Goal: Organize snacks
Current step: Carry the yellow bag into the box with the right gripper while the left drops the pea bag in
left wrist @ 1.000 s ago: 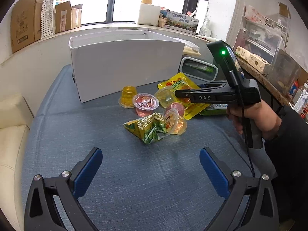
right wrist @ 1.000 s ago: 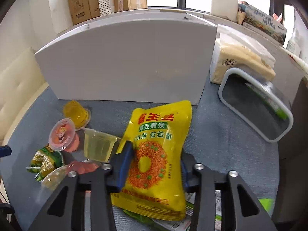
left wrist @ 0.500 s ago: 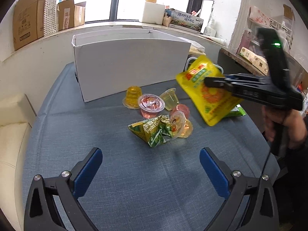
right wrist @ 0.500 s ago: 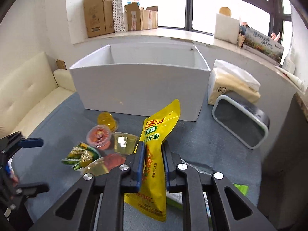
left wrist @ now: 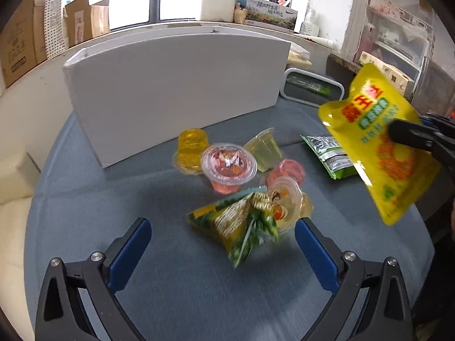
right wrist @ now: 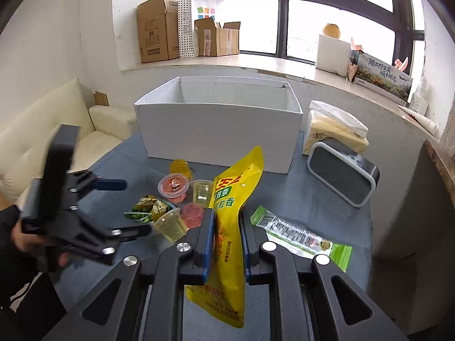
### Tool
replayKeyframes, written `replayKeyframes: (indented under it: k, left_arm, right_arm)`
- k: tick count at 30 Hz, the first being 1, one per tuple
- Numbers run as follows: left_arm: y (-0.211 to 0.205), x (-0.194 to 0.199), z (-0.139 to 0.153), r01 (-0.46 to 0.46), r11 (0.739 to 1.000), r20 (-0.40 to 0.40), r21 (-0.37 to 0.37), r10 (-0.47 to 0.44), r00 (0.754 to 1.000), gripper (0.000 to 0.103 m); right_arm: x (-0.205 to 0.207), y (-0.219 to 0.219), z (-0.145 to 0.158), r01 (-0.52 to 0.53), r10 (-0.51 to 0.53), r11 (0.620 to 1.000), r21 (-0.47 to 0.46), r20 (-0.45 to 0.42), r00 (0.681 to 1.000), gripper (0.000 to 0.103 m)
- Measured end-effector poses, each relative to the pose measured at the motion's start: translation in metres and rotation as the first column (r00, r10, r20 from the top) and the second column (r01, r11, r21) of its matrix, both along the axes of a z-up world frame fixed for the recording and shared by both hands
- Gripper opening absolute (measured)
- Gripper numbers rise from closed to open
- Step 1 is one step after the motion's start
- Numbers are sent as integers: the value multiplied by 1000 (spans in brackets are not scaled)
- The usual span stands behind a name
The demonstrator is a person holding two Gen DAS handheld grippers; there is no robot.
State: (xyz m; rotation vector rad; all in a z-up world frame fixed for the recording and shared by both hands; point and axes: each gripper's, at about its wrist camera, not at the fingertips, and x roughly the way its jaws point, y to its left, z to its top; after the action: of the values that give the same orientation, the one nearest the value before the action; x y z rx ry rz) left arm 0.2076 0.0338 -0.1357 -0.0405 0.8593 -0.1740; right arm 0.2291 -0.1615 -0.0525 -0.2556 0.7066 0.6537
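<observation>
Background of the scene. Cream sofa (right wrist: 42, 136) beside the blue-grey round table (right wrist: 327, 190). Tissue pack (right wrist: 335, 130) on the table, with a dark white-rimmed container (right wrist: 341, 176) lying on its side just in front of it. Window sill (right wrist: 256, 65) carrying cardboard boxes (right wrist: 159, 28), a white foam box (right wrist: 332, 52) topped by an orange round object, and a printed carton (right wrist: 381, 76).

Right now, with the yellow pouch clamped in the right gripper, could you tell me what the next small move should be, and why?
Probably carry the yellow pouch forward over the white box. The right gripper is shut on it, clear of the table, and the box stands open-topped just ahead.
</observation>
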Motion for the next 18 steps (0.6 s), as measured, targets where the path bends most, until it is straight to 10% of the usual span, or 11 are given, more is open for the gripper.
replayKeyframes:
  k: [4, 6, 18]
  left_arm:
    - [-3, 12, -8, 42, 999, -48, -14, -42, 998, 94]
    - [-4, 13, -7, 29, 999, -43, 17, -28, 999, 65]
    - [-4, -28, 39, 59, 997, 67, 42, -62, 996, 54]
  right_arm:
    - [0, -7, -1, 13, -13, 1000, 14, -18, 1000, 17]
    - [1, -10, -1, 20, -19, 999, 32, -27, 999, 17]
    - [-1, -1, 2, 9, -6, 997, 70, -34, 999, 17]
